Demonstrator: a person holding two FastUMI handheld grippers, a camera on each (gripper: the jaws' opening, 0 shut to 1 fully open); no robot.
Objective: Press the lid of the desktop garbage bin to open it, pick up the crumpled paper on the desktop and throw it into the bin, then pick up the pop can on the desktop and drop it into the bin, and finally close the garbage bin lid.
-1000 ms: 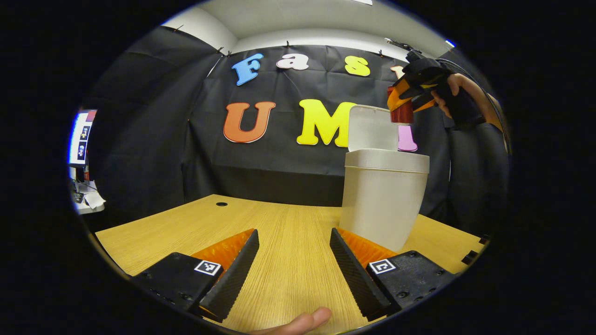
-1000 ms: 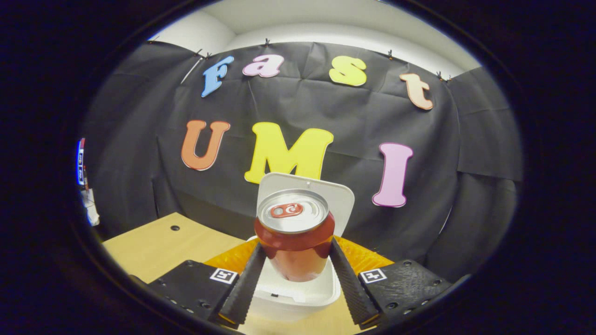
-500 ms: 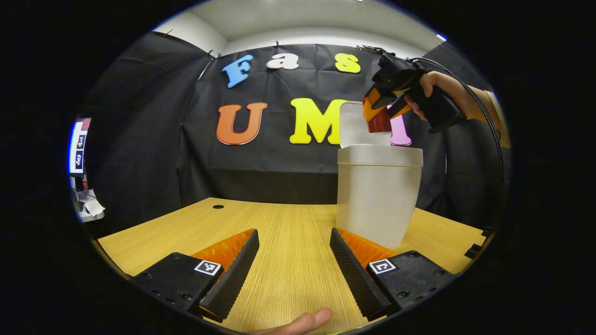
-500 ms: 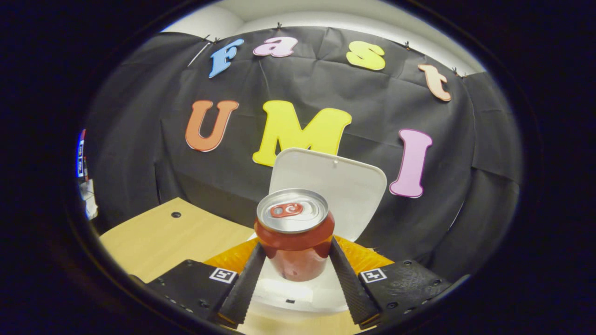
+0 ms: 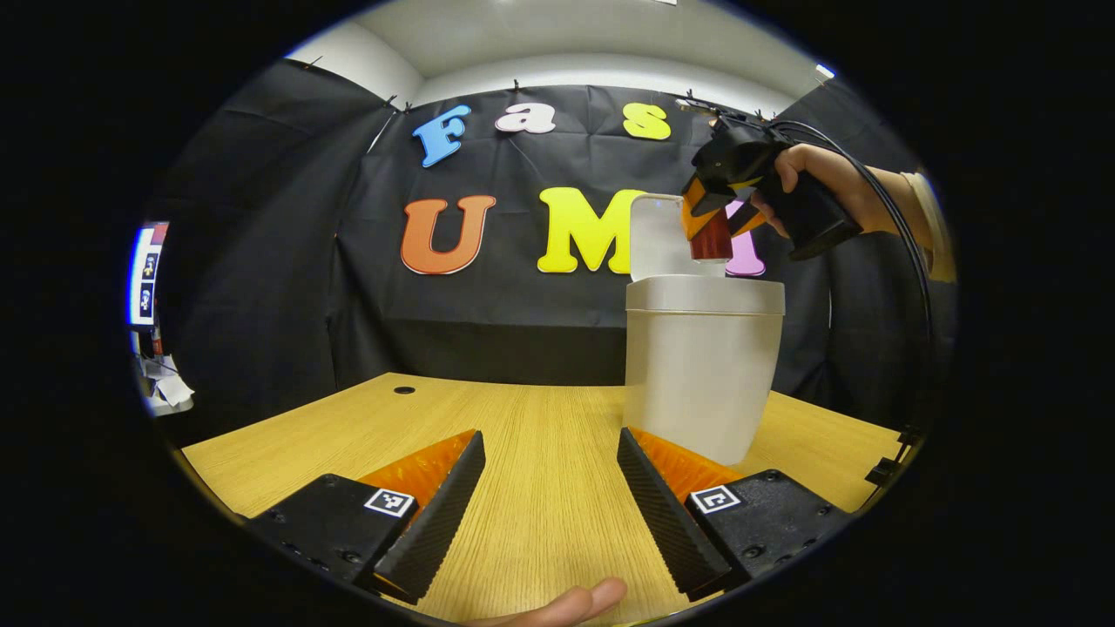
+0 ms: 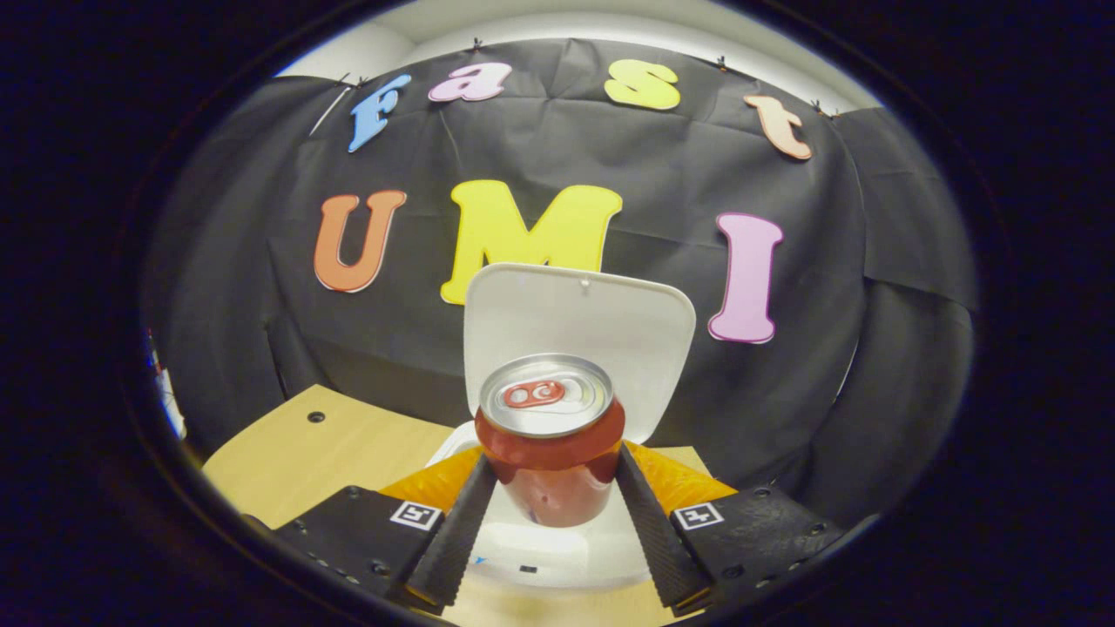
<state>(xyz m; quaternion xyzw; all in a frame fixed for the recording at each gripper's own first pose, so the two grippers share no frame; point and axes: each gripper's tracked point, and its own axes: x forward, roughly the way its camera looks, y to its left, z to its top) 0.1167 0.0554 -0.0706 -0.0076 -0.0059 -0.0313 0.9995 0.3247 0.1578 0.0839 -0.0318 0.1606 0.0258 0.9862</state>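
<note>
Red pop can [image 6: 550, 453] stands upright, clamped in right tongs [image 6: 550, 514] above bin [image 5: 701, 366].

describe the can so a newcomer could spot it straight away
Find the tall pale bin on the wooden table, its lid standing open. Just above its mouth, the right gripper is clamped on the can. It is the only red thing there, upright, with a silver top and pull tab.
</note>
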